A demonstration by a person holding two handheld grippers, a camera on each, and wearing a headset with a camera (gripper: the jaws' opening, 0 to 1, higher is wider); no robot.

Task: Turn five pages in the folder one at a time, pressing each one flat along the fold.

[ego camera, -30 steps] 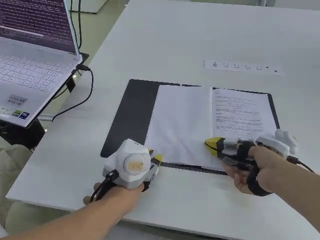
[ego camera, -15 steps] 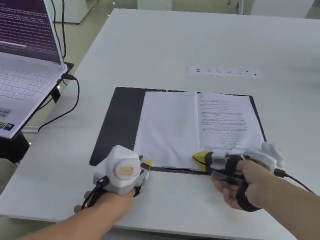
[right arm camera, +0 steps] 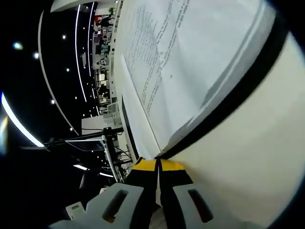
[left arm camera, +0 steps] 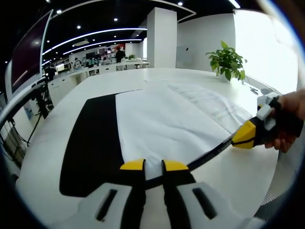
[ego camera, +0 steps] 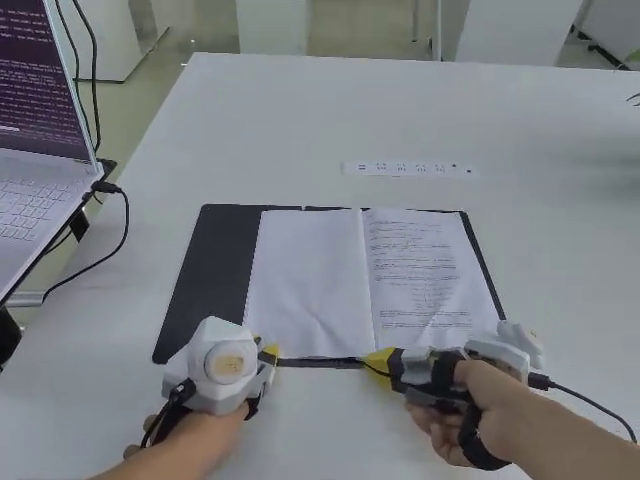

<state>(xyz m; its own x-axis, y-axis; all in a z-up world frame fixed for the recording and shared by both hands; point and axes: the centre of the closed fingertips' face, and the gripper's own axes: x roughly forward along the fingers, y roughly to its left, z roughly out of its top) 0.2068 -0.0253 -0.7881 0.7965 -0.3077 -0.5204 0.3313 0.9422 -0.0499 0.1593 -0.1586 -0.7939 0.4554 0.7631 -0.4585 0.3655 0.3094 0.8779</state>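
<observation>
Head view: find the folder (ego camera: 215, 290) lying open on the white table (ego camera: 300, 110), at 12 o'clock from both grippers, with its black cover bare toward 9 o'clock, a blank page (ego camera: 305, 285) beside it and a printed page (ego camera: 420, 270) toward 3 o'clock. Note the left gripper (ego camera: 266, 352) at the near edge, just by the blank page's lower corner, and the right gripper (ego camera: 378, 357) lying sideways at the foot of the fold. Judging the step as pressing along the fold: keep the left gripper steadying the near edge, run the closed right tips from 6 toward 12 o'clock inside the crease, and press lightly and evenly to avoid wrinkling or dragging the paper. Read the opened folder's long axis as 9 to 3, with the fold running 12 to 6 and its foot toward the person. Left gripper view: see the left gripper (left arm camera: 153, 165) drawn almost together on nothing at the folder (left arm camera: 90, 138) edge, with the right gripper (left arm camera: 243, 138) at 3 o'clock. Right gripper view: see the right gripper (right arm camera: 157, 164) pressed together and empty, against the folder (right arm camera: 228, 105) where the black edge meets the pages.
</observation>
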